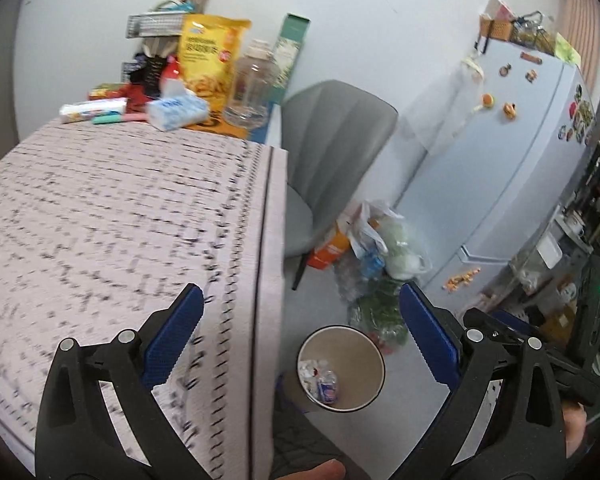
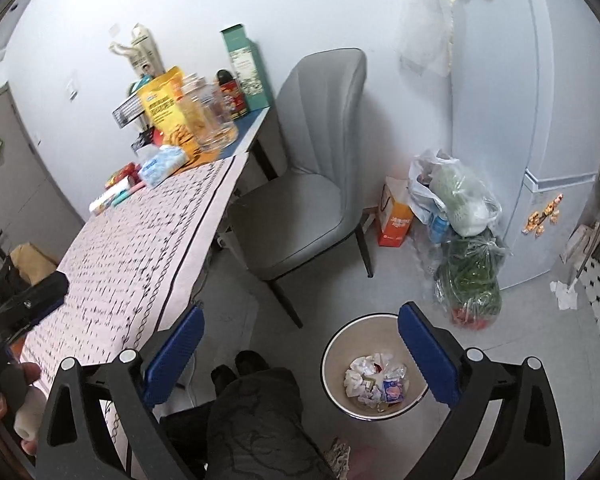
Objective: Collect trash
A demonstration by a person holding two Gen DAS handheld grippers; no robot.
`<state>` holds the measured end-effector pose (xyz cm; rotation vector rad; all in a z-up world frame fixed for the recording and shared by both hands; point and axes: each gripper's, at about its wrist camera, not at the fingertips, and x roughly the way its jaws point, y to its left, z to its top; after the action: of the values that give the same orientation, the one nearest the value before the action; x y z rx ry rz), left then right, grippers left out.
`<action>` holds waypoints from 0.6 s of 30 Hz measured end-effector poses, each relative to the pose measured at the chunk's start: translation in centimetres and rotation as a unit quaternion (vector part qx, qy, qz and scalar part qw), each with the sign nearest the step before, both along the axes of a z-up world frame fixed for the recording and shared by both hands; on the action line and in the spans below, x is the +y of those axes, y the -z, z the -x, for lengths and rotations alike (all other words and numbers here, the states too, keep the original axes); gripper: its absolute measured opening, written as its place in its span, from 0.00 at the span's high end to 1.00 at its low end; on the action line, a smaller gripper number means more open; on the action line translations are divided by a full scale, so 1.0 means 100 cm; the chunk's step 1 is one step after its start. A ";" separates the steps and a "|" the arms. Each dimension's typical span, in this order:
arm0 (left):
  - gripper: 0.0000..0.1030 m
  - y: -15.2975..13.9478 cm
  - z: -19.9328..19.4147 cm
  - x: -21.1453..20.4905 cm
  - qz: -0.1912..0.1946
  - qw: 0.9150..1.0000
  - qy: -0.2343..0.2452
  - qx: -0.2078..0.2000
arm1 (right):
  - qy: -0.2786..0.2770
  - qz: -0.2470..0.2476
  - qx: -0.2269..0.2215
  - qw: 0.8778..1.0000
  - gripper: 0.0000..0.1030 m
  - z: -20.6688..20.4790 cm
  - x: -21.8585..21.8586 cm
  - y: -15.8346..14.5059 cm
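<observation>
Bin point(image 2: 374, 372) on floor at 5 o'clock from desk point(image 1: 120, 220), between right claw point(image 2: 300, 344) fingers, nearer it; both claws released, left claw point(image 1: 300, 320) included, empty.

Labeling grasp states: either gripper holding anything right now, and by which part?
Nothing held. Left gripper and right gripper are both open and empty; trash sits in the bin.

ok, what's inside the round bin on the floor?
The bin holds crumpled white paper and a small printed wrapper. Anything beneath that pile is covered.
</observation>
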<state>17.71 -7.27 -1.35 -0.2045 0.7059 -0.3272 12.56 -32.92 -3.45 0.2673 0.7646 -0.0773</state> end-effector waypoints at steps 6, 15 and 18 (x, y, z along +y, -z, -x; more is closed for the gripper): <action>0.06 -0.020 0.031 0.038 -0.004 0.999 -0.034 -0.024 | -0.018 0.004 -0.016 1.000 0.08 0.014 0.022 -0.016; 0.06 -0.036 0.078 0.066 -0.010 0.996 -0.076 -0.054 | -0.033 -0.006 -0.024 0.999 0.08 0.030 0.045 -0.026; 0.06 -0.037 0.093 0.073 -0.012 0.994 -0.095 -0.060 | -0.038 -0.002 -0.033 0.999 0.08 0.037 0.052 -0.030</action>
<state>8.45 0.05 2.37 -0.2259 0.5656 -0.1490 8.85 -27.73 -0.47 0.2428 0.7082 0.0047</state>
